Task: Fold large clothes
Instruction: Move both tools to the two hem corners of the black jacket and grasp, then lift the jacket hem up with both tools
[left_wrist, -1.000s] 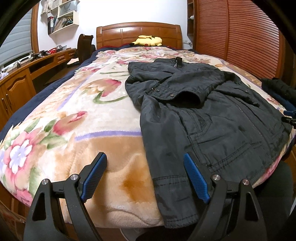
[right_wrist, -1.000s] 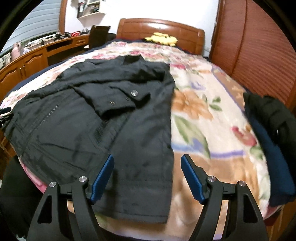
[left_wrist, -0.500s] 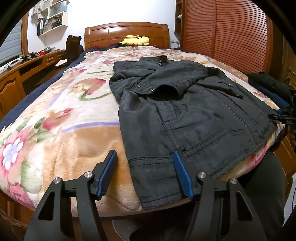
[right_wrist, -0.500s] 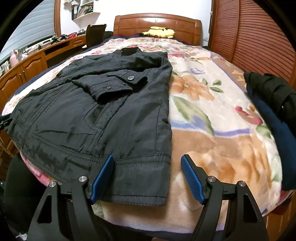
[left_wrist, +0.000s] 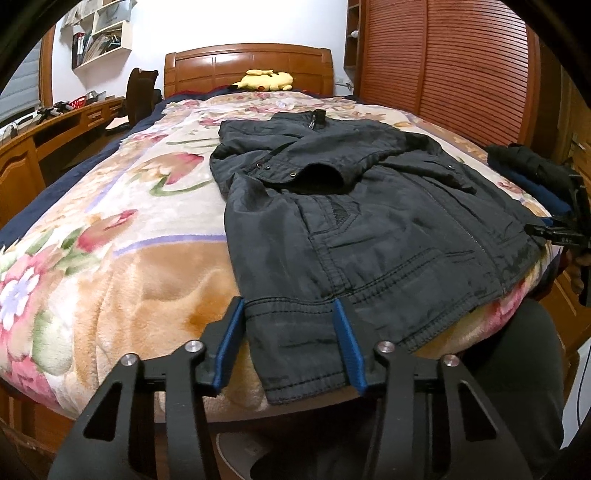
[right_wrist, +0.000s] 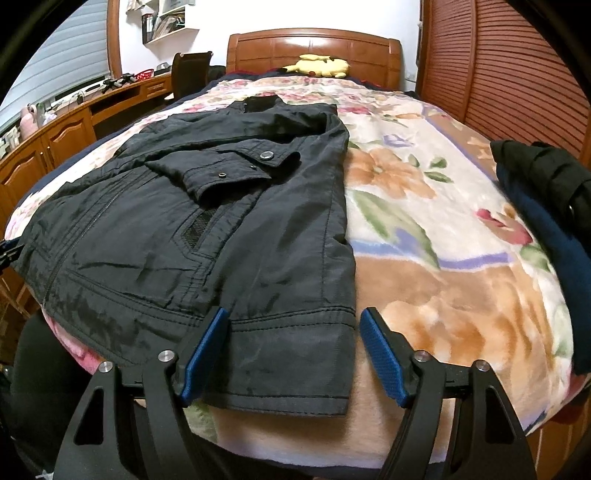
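Note:
A dark grey jacket (left_wrist: 369, 221) lies flat on the bed, collar toward the headboard, both sleeves folded across the chest, its hem hanging over the foot edge. It also shows in the right wrist view (right_wrist: 207, 229). My left gripper (left_wrist: 291, 347) is open, its blue pads on either side of the hem's left corner. My right gripper (right_wrist: 295, 358) is open, its pads straddling the hem's right corner. The right gripper's body shows at the far right of the left wrist view (left_wrist: 565, 229).
The bed has a floral blanket (left_wrist: 110, 236) and a wooden headboard (left_wrist: 247, 70) with a yellow plush toy (left_wrist: 266, 79). Dark folded clothes (right_wrist: 546, 221) lie on the bed's right side. A wooden desk (right_wrist: 55, 136) runs along the left; a slatted wardrobe (right_wrist: 517, 74) stands right.
Both grippers have moved closer to the hem at the foot of the bed. The left has shifted right over the hem's left corner and narrowed somewhat; the right has lined up on the right corner.

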